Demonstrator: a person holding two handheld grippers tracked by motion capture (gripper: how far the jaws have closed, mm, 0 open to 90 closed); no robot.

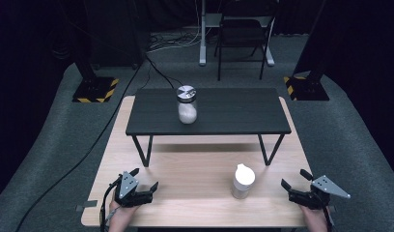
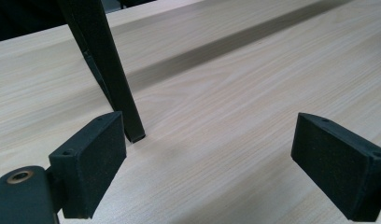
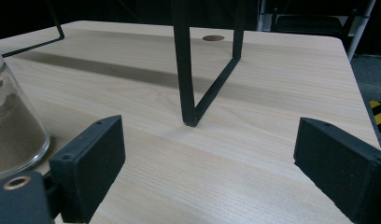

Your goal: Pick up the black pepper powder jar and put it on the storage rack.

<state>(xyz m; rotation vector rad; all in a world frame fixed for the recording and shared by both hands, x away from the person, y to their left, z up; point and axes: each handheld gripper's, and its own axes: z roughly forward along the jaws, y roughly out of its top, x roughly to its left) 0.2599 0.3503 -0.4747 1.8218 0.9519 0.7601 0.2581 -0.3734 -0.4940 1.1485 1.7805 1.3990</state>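
Jar (image 1: 243,182) with the white lid is standing upright on the wooden desk (image 1: 185,183), its long axis running vertically, between the two grippers and nearer the right one; in the right gripper view its glass wall (image 3: 13,135) is showing a sandy powder filling the lower part. Another jar (image 1: 187,105), capped in silver and holding a white powder, is standing upright on the black shelf (image 1: 224,113) that is straddling the desk on thin legs, making two jars in all. Left gripper (image 1: 142,183) is resting low near the desk's front edge, its fingers (image 2: 88,170) spread wide around nothing. Right gripper (image 1: 295,179) is sitting at the opposite front corner, fingers (image 3: 86,168) likewise wide and gripping nothing.
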